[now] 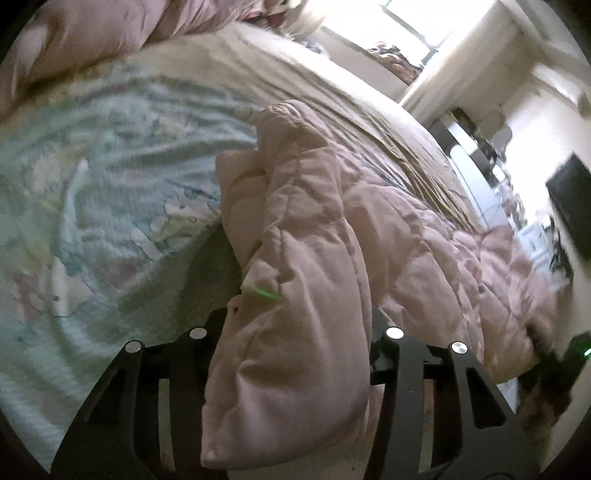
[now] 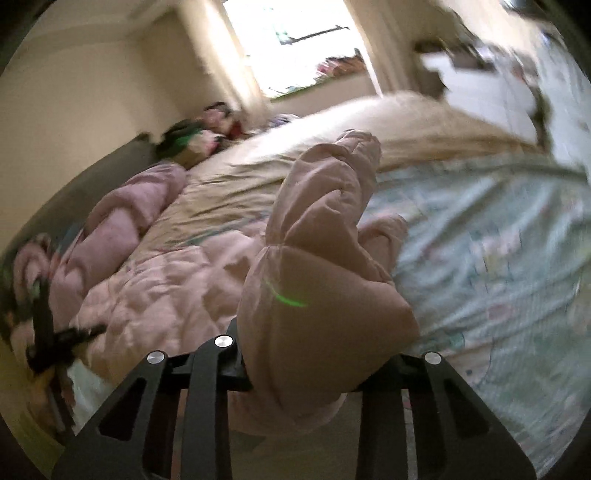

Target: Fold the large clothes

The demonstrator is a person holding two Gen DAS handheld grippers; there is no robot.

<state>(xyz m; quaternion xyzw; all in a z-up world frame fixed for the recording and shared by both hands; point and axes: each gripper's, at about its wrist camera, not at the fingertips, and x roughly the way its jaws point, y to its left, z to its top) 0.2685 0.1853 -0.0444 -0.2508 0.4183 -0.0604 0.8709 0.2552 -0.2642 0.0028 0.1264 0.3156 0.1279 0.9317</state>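
Note:
A puffy pink quilted garment lies bunched across a bed and runs off to the right. My left gripper is shut on one thick edge of it, which bulges up between the black fingers. In the right wrist view my right gripper is shut on another bunched edge of the same pink garment, which stands up in front of the lens. The other gripper shows at far left, on the garment's far end. Both views are motion blurred.
The bed carries a pale green patterned sheet and a beige cover. A pink pillow lies at the head. A bright window is behind. A dark screen and cluttered furniture stand at the right.

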